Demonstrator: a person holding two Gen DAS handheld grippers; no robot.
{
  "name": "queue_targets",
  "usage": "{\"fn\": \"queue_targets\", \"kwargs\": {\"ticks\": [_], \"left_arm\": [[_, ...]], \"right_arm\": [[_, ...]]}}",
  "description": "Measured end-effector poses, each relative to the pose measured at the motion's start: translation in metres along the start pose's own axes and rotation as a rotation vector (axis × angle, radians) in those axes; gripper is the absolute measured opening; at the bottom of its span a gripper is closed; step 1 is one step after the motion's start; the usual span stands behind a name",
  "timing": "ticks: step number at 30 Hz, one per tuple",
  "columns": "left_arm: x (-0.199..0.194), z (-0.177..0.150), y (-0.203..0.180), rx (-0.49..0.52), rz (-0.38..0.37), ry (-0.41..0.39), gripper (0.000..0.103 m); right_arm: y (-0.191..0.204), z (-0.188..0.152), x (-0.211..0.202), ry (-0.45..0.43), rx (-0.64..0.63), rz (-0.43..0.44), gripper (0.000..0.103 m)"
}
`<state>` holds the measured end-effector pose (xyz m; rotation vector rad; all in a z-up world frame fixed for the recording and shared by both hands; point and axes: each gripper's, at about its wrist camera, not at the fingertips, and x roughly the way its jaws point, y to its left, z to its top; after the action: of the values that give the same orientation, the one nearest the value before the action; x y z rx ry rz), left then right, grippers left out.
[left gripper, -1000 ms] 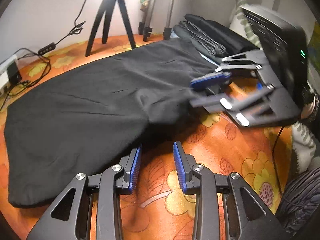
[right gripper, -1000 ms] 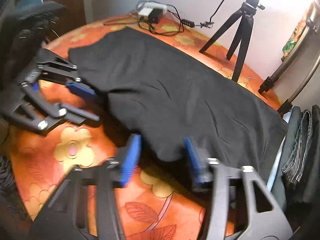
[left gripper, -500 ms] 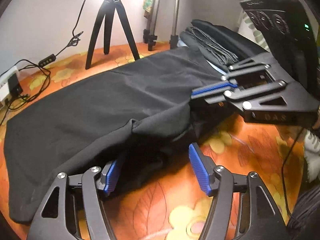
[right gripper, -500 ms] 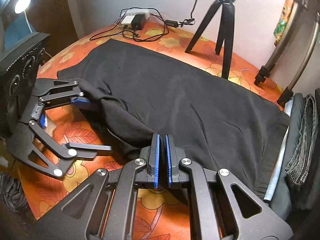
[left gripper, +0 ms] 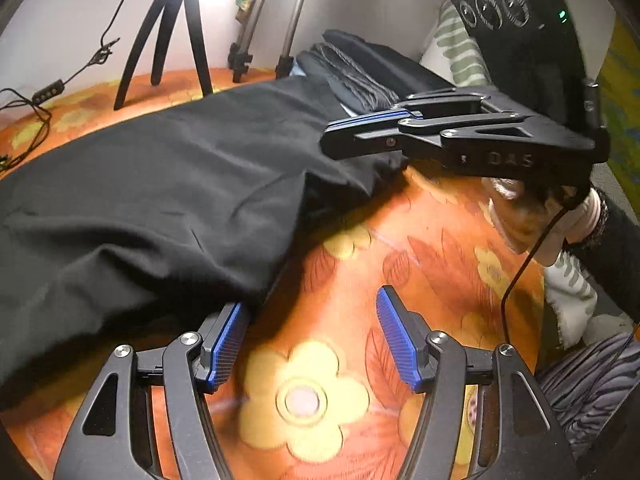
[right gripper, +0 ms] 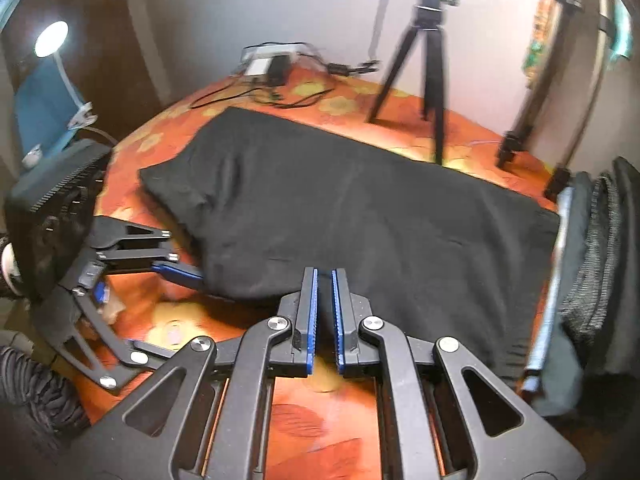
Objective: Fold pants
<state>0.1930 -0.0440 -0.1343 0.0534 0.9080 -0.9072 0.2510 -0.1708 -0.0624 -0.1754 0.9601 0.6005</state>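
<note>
1 pants (right gripper: 340, 216), 2 tripods (right gripper: 424, 60)

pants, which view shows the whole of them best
The right wrist view: the black pants lie across the orange floral cover with nearly every edge visible. The left wrist view shows only the near part, running off the frame's left edge, with the right tongs over one end.
</note>
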Motion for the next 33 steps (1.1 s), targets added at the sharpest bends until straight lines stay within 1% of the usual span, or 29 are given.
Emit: {"fn": "queue_targets", "kwargs": {"ticks": [2,4,5,6,7,8,9,10,12,13,14,16,18,20,21,23,25,26,27,29,33], "left_arm": [[-0.007,-0.004,-0.001,0.008,0.009,0.011,0.063],[-0.026,-0.009,0.003,0.009,0.034,-0.001,0.063],[-0.035,-0.012,0.005,0.006,0.053,-0.011,0.063],[-0.047,-0.014,0.009,-0.002,0.079,-0.022,0.063],[-0.062,-0.017,0.018,-0.020,0.122,-0.042,0.063],[-0.074,-0.019,0.026,-0.037,0.155,-0.056,0.063],[-0.086,-0.021,0.036,-0.058,0.191,-0.069,0.063],[-0.101,-0.022,0.051,-0.093,0.243,-0.087,0.063],[-0.121,-0.024,0.075,-0.152,0.313,-0.115,0.063],[-0.131,-0.025,0.091,-0.200,0.344,-0.127,0.063],[-0.139,-0.028,0.106,-0.253,0.356,-0.138,0.063],[-0.148,-0.035,0.132,-0.354,0.350,-0.151,0.063],[-0.151,-0.043,0.146,-0.411,0.337,-0.151,0.062],[-0.144,-0.045,0.153,-0.434,0.348,-0.142,0.063],[-0.141,-0.046,0.156,-0.440,0.352,-0.138,0.062],[-0.141,-0.049,0.161,-0.460,0.353,-0.146,0.063],[-0.145,-0.054,0.166,-0.479,0.338,-0.156,0.063],[-0.147,-0.055,0.167,-0.482,0.340,-0.159,0.063],[-0.150,-0.057,0.169,-0.482,0.344,-0.164,0.063],[-0.156,-0.060,0.168,-0.484,0.340,-0.174,0.062],[-0.165,-0.066,0.165,-0.472,0.345,-0.181,0.063]], "right_arm": [[0.018,-0.001,0.006,0.018,-0.037,0.022,0.008],[0.030,-0.003,0.011,0.029,-0.070,0.034,0.008],[0.037,-0.004,0.014,0.036,-0.088,0.038,0.011],[0.044,-0.005,0.018,0.039,-0.107,0.036,0.020],[0.048,-0.006,0.021,0.036,-0.122,0.032,0.026],[0.054,-0.005,0.024,0.029,-0.140,0.024,0.036],[0.056,-0.005,0.026,0.024,-0.148,0.022,0.036],[0.059,-0.003,0.028,0.021,-0.153,0.025,0.036],[0.065,0.001,0.033,0.025,-0.157,0.038,0.036],[0.069,0.001,0.034,0.025,-0.166,0.038,0.036],[0.074,0.002,0.036,0.026,-0.191,0.028,0.036],[0.082,0.002,0.041,0.034,-0.234,0.000,0.036],[0.087,0.002,0.050,0.061,-0.266,-0.040,0.036],[0.086,0.002,0.059,0.104,-0.272,-0.086,0.036],[0.084,0.002,0.064,0.137,-0.264,-0.099,0.036],[0.082,0.002,0.066,0.161,-0.264,-0.107,0.036],[0.085,0.006,0.060,0.145,-0.284,-0.121,0.036],[0.091,0.010,0.052,0.112,-0.296,-0.119,0.036],[0.097,0.013,0.046,0.091,-0.312,-0.102,0.036],[0.108,0.019,0.041,0.067,-0.344,-0.094,0.036],[0.141,0.031,0.051,0.051,-0.439,-0.068,0.036]]}}
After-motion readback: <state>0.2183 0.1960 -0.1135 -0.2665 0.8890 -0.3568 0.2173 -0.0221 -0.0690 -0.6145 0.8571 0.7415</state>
